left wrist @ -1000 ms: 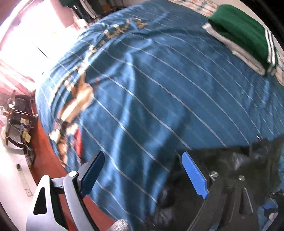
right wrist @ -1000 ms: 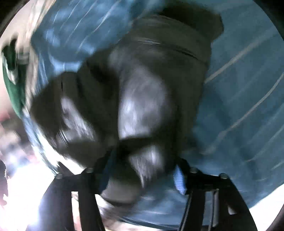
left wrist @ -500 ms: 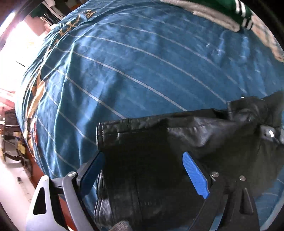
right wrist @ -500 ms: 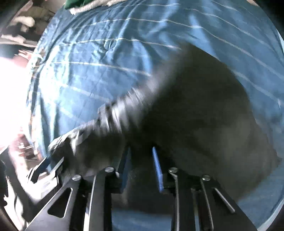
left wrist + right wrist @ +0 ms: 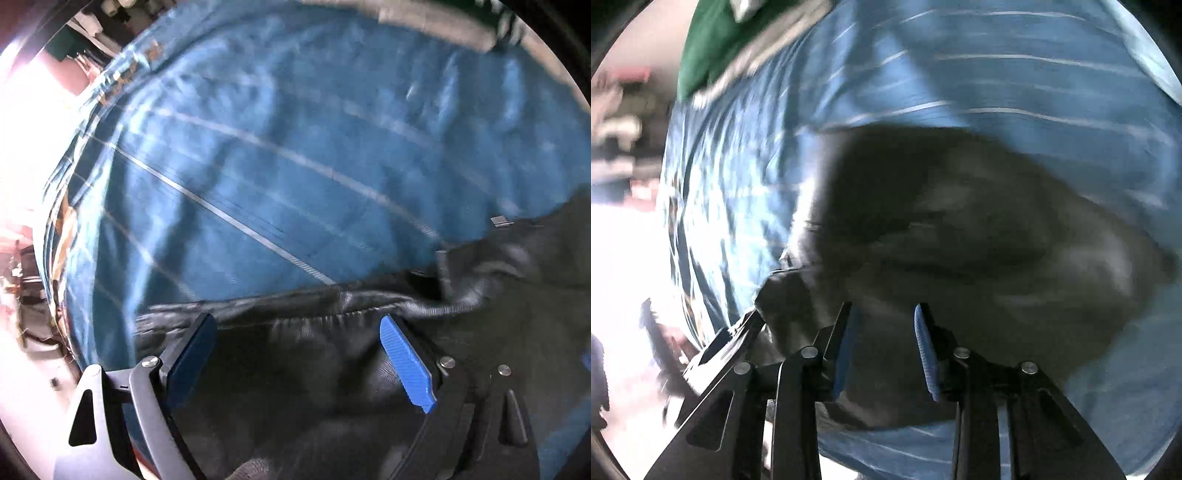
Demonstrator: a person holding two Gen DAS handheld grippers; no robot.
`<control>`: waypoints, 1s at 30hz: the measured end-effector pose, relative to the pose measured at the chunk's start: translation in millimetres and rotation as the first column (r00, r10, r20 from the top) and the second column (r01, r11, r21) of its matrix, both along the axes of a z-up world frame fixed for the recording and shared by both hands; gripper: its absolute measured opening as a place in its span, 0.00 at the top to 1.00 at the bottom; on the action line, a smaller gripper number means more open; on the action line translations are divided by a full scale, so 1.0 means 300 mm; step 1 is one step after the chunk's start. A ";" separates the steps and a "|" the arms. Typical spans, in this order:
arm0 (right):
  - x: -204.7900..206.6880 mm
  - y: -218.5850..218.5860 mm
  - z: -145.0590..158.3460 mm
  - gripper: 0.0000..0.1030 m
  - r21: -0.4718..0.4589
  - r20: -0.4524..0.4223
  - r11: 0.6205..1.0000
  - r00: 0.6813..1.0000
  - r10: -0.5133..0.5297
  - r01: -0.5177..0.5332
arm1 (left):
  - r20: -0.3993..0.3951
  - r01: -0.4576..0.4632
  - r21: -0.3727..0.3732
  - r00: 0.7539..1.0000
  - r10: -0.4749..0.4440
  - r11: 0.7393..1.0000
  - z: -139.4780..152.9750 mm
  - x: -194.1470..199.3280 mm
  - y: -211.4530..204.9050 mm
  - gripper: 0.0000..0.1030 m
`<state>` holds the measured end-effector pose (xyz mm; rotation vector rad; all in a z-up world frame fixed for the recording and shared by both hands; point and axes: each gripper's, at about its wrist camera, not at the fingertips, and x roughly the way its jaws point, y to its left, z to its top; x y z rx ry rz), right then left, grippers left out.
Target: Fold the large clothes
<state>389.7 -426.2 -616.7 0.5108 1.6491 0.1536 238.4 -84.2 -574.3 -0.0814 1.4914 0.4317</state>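
Observation:
A black leather-like garment point(image 5: 517, 295) lies crumpled on the blue striped bedspread point(image 5: 295, 147). My left gripper point(image 5: 295, 321) hovers wide open over the garment's seamed upper edge, and its blue pads point(image 5: 406, 362) straddle the fabric without pressing on it. In the right wrist view the same garment point(image 5: 960, 240) fills the middle, blurred by motion. My right gripper point(image 5: 883, 308) stands just above it with its jaws opening. Black fabric lies below and between the pads, but they do not pinch it.
Folded green and grey clothes point(image 5: 709, 55) are stacked at the far side of the bedspread point(image 5: 997, 74), and their grey edge point(image 5: 443, 22) shows at the top of the left view. The bed's edge and a bright floor point(image 5: 29, 332) lie to the left.
My left gripper came down over the black garment, whose edge now sits between its fingers. My right gripper's jaws narrowed on the garment, then widened, and the view rolled.

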 end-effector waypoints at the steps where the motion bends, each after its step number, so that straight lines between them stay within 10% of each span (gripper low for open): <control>1: -0.032 -0.055 0.006 0.55 -0.005 0.009 0.999 0.999 -0.038 0.038 | -0.018 -0.021 -0.010 1.000 0.021 1.000 -0.039 0.011 0.010 0.11; 9: -0.277 -0.401 -0.181 0.35 0.150 0.015 0.936 0.945 -0.326 0.320 | 0.074 0.010 -0.030 0.997 -0.007 1.000 0.115 -0.050 -0.009 0.10; 13: -0.277 -0.378 -0.330 0.35 0.302 -0.009 0.875 0.919 -0.395 0.379 | 0.080 0.048 -0.109 0.996 -0.040 0.993 0.134 -0.089 -0.099 0.10; 21: -0.279 -0.315 -0.417 0.33 0.585 0.075 0.698 0.829 -0.554 0.413 | 0.029 0.127 -0.036 0.992 -0.125 0.991 0.016 -0.065 -0.201 0.04; 26: -0.258 -0.288 -0.490 0.34 0.545 0.039 0.729 0.857 -0.514 0.413 | 0.039 0.113 -0.076 0.993 -0.111 0.991 0.003 -0.069 -0.177 0.00; 30: -0.196 -0.290 -0.539 0.31 0.609 -0.036 0.632 0.813 -0.582 0.479 | 0.035 0.127 -0.075 0.992 -0.125 0.989 -0.010 -0.052 -0.126 0.00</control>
